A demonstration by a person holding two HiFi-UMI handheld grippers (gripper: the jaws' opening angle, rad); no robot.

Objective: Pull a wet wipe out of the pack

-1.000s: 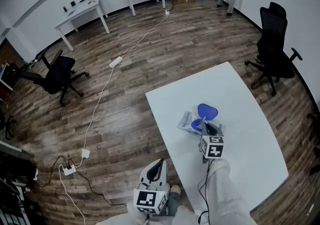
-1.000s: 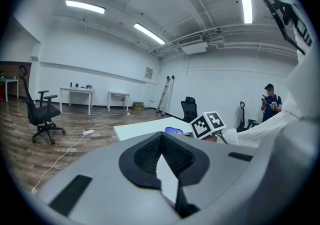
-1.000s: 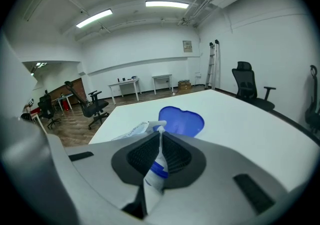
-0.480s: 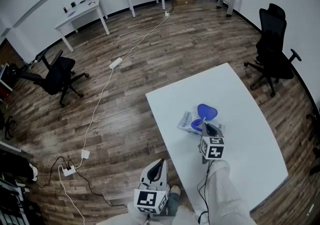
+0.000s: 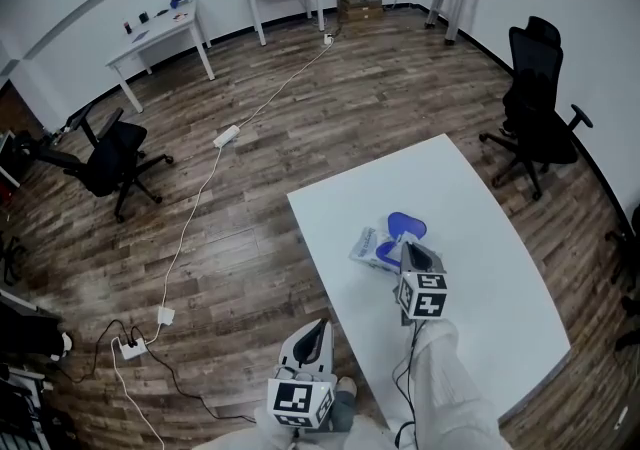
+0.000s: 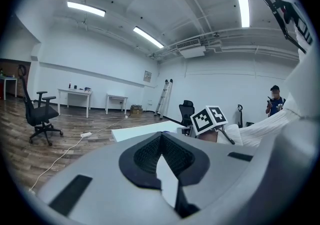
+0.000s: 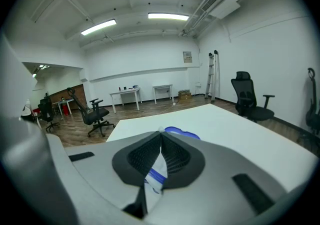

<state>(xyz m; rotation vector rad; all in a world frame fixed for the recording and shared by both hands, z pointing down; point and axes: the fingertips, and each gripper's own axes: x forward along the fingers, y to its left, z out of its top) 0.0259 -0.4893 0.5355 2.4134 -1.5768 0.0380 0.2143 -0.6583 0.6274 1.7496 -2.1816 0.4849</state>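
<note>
With the right tool (image 5: 409,248) clamped shut on what looks like just the white tip of the wipe (image 7: 160,130) at the open pack (image 5: 372,246) on the counter (image 5: 480,238), and the left tool (image 5: 320,324) closed, empty, well away from the pack, the unheld pack may lift or the tip slip.

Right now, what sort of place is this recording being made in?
Probably an open office or lab workroom, sparsely furnished. A black office chair stands on the wood-look floor, plain white desks line the far wall, and a power strip lies on a long trailing cable.
</note>
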